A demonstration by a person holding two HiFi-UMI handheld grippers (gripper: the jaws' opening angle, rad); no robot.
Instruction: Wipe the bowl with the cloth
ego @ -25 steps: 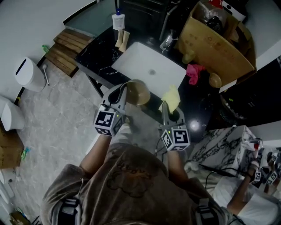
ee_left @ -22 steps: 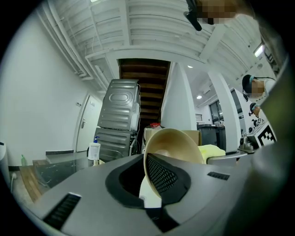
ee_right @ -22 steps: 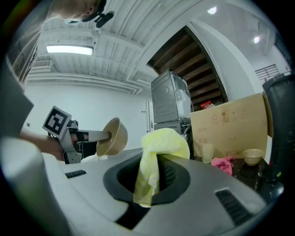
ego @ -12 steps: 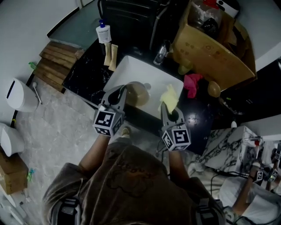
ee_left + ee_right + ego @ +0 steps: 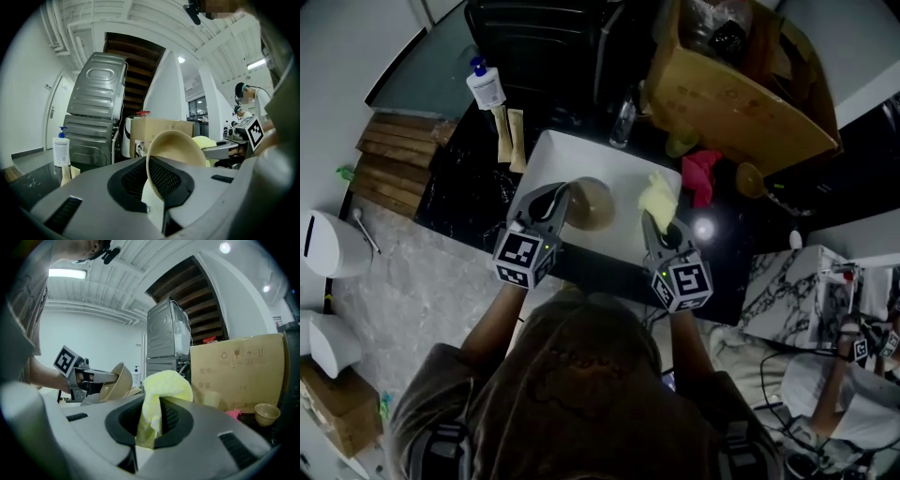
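While the person is stepping closer, the left tongs [image 5: 555,202] are staying clamped on the rim of the bowl [image 5: 591,202] and the right tongs [image 5: 653,223] on the yellow cloth [image 5: 659,195] — both now hanging over the sink [image 5: 551,155], still apart, so wiping is looking ready to begin.

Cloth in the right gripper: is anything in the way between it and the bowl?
No, nothing visible. The right gripper holds the yellow cloth, the left gripper holds the tan bowl by its rim, and only open air over the white sink lies between them.
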